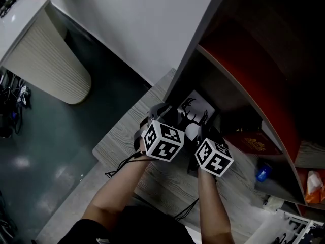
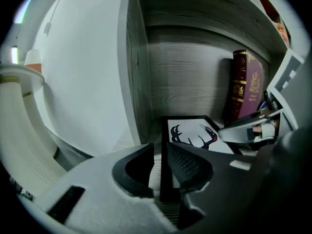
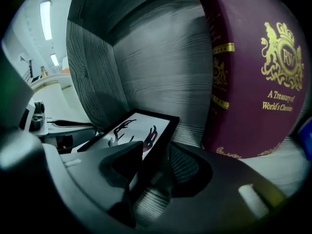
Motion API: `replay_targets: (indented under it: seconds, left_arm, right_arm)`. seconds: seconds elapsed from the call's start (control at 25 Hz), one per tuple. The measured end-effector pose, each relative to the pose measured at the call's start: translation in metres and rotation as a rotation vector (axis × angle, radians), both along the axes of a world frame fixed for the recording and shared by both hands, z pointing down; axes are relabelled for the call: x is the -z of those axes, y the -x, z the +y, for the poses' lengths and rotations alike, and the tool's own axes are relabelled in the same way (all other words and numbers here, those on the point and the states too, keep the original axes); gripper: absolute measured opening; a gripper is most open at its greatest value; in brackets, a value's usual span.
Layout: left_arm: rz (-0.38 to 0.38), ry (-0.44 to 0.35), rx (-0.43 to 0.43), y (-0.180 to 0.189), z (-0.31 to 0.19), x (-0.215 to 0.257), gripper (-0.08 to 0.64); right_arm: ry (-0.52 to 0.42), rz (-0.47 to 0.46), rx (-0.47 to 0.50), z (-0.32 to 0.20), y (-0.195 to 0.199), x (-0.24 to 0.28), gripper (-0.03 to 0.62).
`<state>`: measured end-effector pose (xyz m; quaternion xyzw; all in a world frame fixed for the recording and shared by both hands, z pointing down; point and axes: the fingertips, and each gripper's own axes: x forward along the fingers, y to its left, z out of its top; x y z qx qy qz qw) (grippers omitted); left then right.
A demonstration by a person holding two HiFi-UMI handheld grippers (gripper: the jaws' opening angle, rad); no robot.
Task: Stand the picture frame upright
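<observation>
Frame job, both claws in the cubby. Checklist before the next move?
1. Picture frame upright: not ok, it lies low with its face up.
2. Left claw astride the frame's edge: ok, the edge sits between the jaws.
3. Left claw clamped: not ok, a gap shows beside the edge.
4. Right claw clamped: not ok, the jaws stand wide and the frame edge is loose between them.
5. Maroon book clear of the frame: ok, they are apart.
6. Prop behind the frame: cannot tell.

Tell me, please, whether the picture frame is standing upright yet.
Not upright: the picture frame lies face-up on the shelf, its antler print plainly visible from above in the head view.
</observation>
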<state>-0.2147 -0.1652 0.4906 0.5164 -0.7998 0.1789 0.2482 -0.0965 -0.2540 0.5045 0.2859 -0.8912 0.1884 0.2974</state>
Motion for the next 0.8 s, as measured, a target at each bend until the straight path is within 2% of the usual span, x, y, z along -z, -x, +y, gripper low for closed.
replay_targets:
  seconds: [0.24,0.52,0.72,0.8]
  left_arm:
    - [0.038,0.028,-0.065,-0.002,-0.013,-0.005,0.092]
    - [0.062,0.080,-0.075,-0.003,-0.019,-0.017,0.098]
    - [0.069,0.088,-0.090,-0.009,-0.018,-0.017,0.077]
    - [0.075,0.093,-0.096,-0.013,-0.016,-0.017,0.077]
  right_arm:
    - [0.036,0.024,-0.029,-0.004,0.002,-0.006,0.175]
    - [0.063,0.027,-0.062,-0.007,0.001,-0.008,0.190]
    - [0.071,0.028,-0.036,-0.005,0.000,-0.008,0.170]
    - [0.067,0.029,-0.023,-0.004,0.000,-0.008,0.139]
